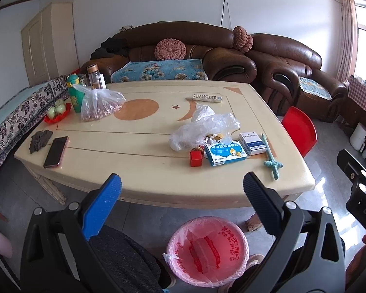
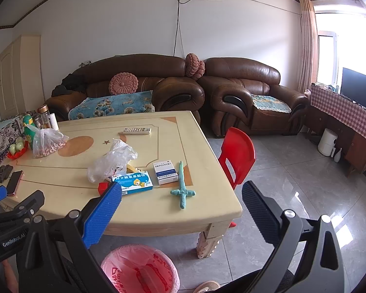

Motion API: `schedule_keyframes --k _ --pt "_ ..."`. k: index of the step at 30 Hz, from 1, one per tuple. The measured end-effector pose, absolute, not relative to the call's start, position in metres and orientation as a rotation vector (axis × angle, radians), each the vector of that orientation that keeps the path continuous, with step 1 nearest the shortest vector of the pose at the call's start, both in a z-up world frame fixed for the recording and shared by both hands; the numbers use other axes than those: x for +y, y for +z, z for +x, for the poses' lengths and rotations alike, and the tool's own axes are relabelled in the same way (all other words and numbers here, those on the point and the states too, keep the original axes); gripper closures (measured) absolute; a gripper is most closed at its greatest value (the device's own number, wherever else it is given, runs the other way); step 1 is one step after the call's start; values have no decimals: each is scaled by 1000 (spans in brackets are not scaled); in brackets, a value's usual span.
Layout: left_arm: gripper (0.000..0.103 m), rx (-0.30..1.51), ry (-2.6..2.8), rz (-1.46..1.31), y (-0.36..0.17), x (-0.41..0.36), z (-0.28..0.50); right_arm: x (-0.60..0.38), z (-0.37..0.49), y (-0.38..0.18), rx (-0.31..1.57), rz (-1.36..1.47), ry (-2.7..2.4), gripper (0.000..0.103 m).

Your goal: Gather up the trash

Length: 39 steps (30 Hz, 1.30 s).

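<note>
hovering spread and empty, each hand-held gripper [image 1: 181, 185] [image 2: 181, 194] waits; crumpled plastic bag [image 1: 202, 128] sits uncollected on the counter [image 1: 139, 171], pink-lined bin [image 1: 207, 251] nearly empty.

The crumpled clear bag [image 1: 202, 129] hides items beneath; the bin [image 2: 140, 268] is cut off.

The left two-finger gripper [image 1: 181, 186], one finger padded in ribbed blue [image 1: 102, 205] and the other in ribbed black [image 1: 259, 201], is spread wide with nothing between the jaws, pointing toward twelve o'clock. The right two-finger gripper [image 2: 181, 193], with the same blue [image 2: 102, 213] and black [image 2: 259, 207] pads, is likewise spread wide and empty. In the right wrist view the left gripper shows at nine o'clock.
</note>
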<state>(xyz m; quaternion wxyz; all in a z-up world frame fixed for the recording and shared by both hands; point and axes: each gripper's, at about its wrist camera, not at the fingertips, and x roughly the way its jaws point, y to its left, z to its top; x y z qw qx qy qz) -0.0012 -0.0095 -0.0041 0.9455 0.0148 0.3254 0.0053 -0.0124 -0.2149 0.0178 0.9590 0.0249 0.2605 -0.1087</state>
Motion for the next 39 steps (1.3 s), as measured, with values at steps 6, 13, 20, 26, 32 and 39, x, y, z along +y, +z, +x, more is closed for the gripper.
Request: schedule_keyframes --k 6,13,20,26,32,39 --pt "5 665 11 25 -5 -9 -3 -215 -12 17 529 52 -221 6" --pt "5 678 15 28 -6 -8 5 -215 -9 13 537 54 -218 6" --pt "5 709 14 26 -14 -7 14 -217 1 2 560 59 -214 6" --pt "5 729 13 34 -18 -9 22 -219 9 -5 574 62 -210 6" --pt "5 738 7 51 -21 -14 28 -221 17 -12 587 68 -209 6" --pt "5 754 11 87 -28 -15 42 -225 27 -21 600 71 -196 6"
